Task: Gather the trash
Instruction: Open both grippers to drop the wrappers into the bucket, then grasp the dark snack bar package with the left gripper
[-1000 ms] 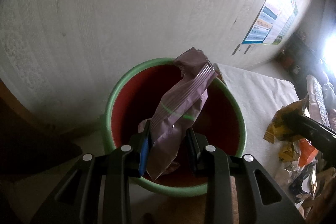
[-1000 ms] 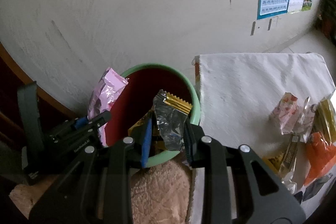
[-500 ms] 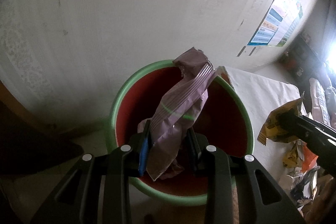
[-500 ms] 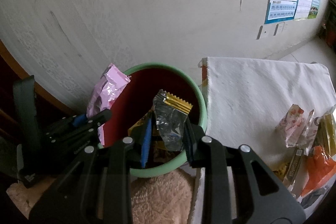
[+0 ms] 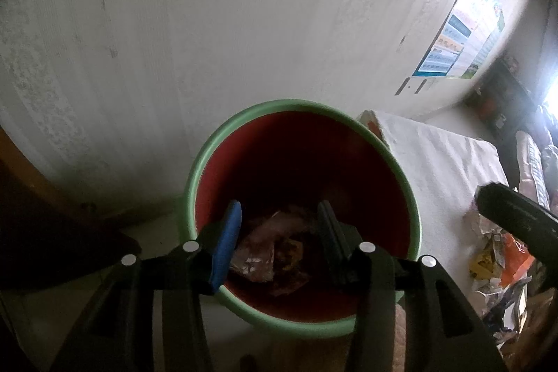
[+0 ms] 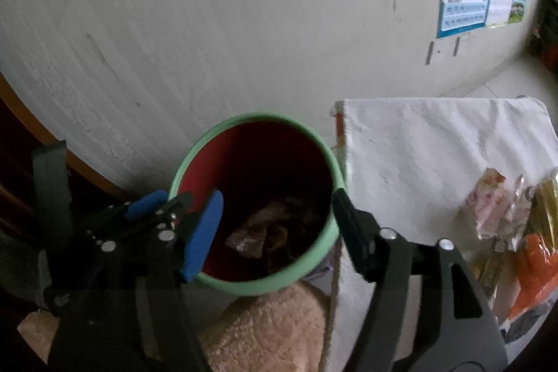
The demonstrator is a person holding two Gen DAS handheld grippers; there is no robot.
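A low surface covered with a white cloth (image 6: 436,149) stands against the wall, just right of the green-rimmed bin (image 6: 324,232), which sits on the floor (image 5: 153,232). On the cloth's right part lies a loose heap of wrappers: a pale floral packet (image 6: 488,201), a gold one (image 6: 544,204), an orange one (image 6: 533,271) and others too jumbled to tell apart. A tan textured mat or cushion (image 6: 272,330) lies on the floor touching the bin's near side.
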